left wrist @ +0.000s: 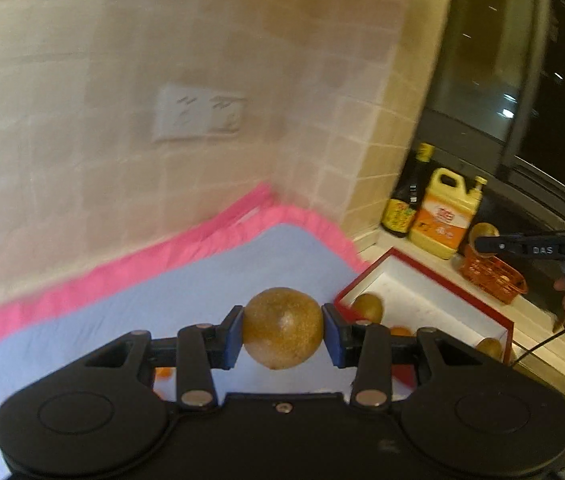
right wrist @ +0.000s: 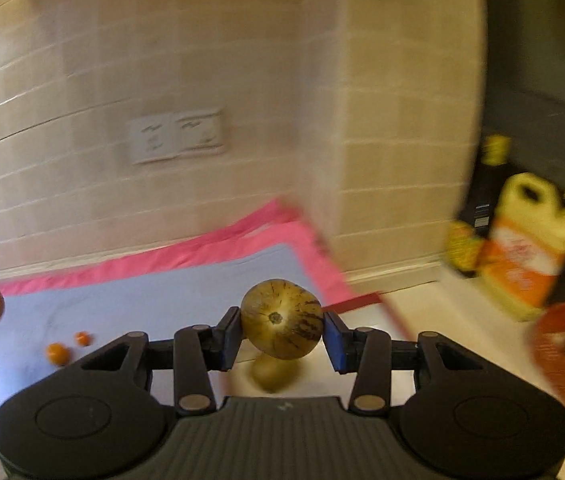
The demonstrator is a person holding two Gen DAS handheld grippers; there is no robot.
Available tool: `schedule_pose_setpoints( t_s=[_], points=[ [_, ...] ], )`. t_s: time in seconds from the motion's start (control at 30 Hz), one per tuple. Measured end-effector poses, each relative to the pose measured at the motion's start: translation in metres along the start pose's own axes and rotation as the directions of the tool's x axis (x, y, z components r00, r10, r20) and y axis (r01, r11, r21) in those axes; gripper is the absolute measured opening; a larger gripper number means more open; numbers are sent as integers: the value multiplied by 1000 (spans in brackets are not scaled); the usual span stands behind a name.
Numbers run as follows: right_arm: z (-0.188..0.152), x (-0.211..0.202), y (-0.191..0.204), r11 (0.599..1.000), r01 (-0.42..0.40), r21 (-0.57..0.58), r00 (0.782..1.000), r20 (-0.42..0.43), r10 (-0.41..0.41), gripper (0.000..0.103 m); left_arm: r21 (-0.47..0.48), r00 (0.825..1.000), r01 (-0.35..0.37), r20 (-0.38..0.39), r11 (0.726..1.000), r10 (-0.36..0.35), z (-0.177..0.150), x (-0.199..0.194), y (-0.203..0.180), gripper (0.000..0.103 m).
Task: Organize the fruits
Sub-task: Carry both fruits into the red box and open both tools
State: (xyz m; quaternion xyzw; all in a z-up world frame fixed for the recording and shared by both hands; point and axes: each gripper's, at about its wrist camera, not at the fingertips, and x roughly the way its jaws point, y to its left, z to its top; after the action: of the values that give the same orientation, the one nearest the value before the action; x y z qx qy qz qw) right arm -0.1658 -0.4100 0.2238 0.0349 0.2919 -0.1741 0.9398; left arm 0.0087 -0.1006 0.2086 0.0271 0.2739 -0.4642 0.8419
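Left wrist view: my left gripper [left wrist: 282, 330] clamps a round tan fruit [left wrist: 282, 328] between its blue pads, held above the blue mat [left wrist: 202, 280] just short of the red box [left wrist: 498, 320]. Two like fruits [left wrist: 368, 307] already lie in the box, so I judge the step in hand to be the carry into it. My right gripper [right wrist: 282, 330] likewise grips a striped fruit [right wrist: 281, 330], stem end toward the lens, over the box's white floor; another fruit [right wrist: 270, 374] lies blurred beneath it.

Next move, as I judge it: lift each fruit over the red rim and let go onto bare floor, not onto fruit already there. Open room lies over the mat, where two small oranges [right wrist: 57, 354] wait. The tiled wall [left wrist: 162, 80] closes the far side; bottles [left wrist: 442, 216] and an orange basket [left wrist: 494, 276] crowd the counter beyond the box.
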Motion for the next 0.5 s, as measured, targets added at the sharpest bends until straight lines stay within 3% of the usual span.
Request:
schedule_pose_setpoints(
  t_s=[0.23, 0.33, 0.5],
  points=[
    [-9, -33, -51, 989, 135, 60, 990, 22, -137, 45, 153, 987, 159, -21, 975, -157, 59, 66, -51, 49],
    [-18, -23, -67, 980, 156, 123, 988, -16, -155, 45, 211, 976, 219, -56, 953, -212, 69, 107, -79, 49],
    [-35, 6, -88, 967, 167, 194, 983, -103, -149, 45, 228, 951, 300, -152, 926, -270, 79, 183, -125, 49]
  ],
)
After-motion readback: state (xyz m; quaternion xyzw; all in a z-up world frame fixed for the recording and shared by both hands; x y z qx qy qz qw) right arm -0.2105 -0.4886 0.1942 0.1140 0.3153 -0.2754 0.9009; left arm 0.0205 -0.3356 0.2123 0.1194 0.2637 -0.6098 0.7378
